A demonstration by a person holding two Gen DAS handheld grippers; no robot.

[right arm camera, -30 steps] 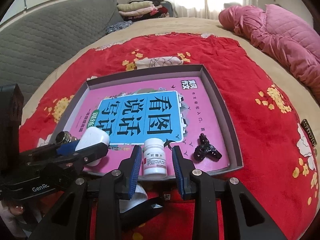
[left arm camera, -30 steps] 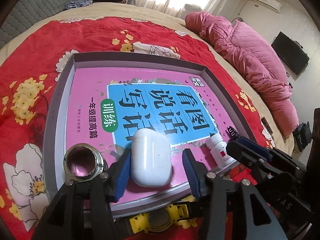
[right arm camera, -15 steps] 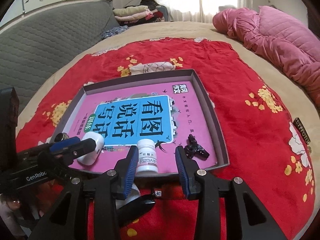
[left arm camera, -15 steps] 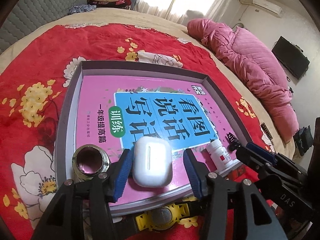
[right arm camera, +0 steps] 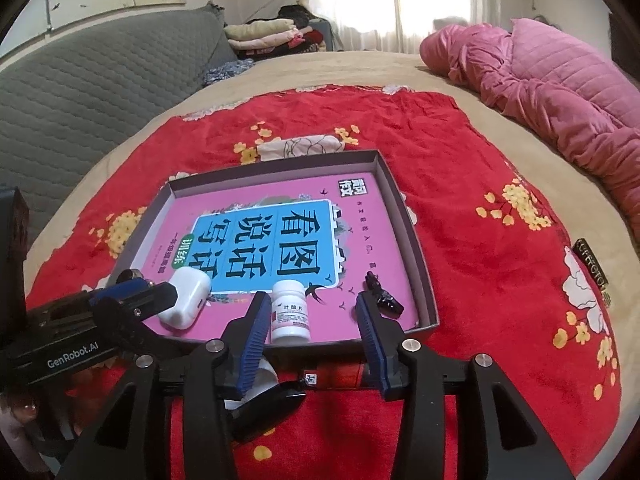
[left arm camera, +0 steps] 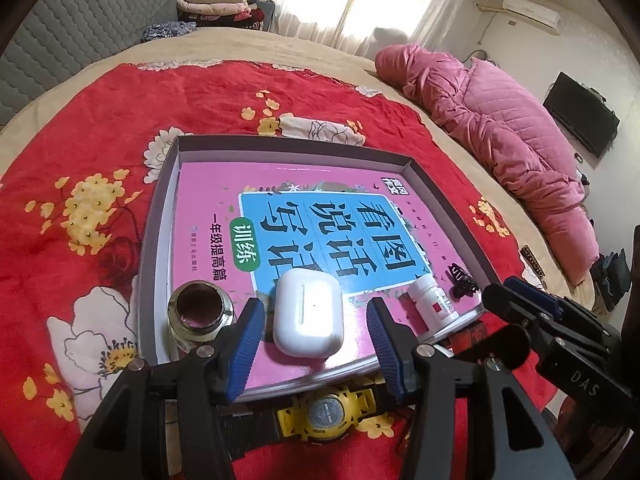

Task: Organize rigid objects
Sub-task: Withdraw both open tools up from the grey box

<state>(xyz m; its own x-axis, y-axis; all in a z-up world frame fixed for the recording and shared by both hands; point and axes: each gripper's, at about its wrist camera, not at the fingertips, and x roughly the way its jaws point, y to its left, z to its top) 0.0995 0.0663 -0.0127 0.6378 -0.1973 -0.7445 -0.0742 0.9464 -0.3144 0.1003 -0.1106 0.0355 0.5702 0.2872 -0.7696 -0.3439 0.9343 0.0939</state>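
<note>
A grey shallow box (left arm camera: 160, 216) (right arm camera: 420, 264) lies on the red blanket with a pink book (left arm camera: 208, 192) (right arm camera: 360, 216) inside. On the book lie a white earbud case (left arm camera: 307, 316) (right arm camera: 185, 296), a white pill bottle (left arm camera: 432, 300) (right arm camera: 290, 312), a small glass jar (left arm camera: 200, 312) and a black clip (left arm camera: 462, 284) (right arm camera: 382, 294). My left gripper (left arm camera: 316, 344) is open, its fingers either side of the earbud case and apart from it. My right gripper (right arm camera: 310, 340) is open and the pill bottle stands free between its fingers.
A yellow watch (left arm camera: 326, 416) lies on the blanket just in front of the box. A black and white object (right arm camera: 264, 396) lies under the right gripper. A pink quilt (right arm camera: 560, 96) lies at the right, folded clothes (right arm camera: 264, 36) at the back.
Both grippers have opened wider and drawn back a little from the box. The earbud case and the pill bottle stay where they lie on the book.
</note>
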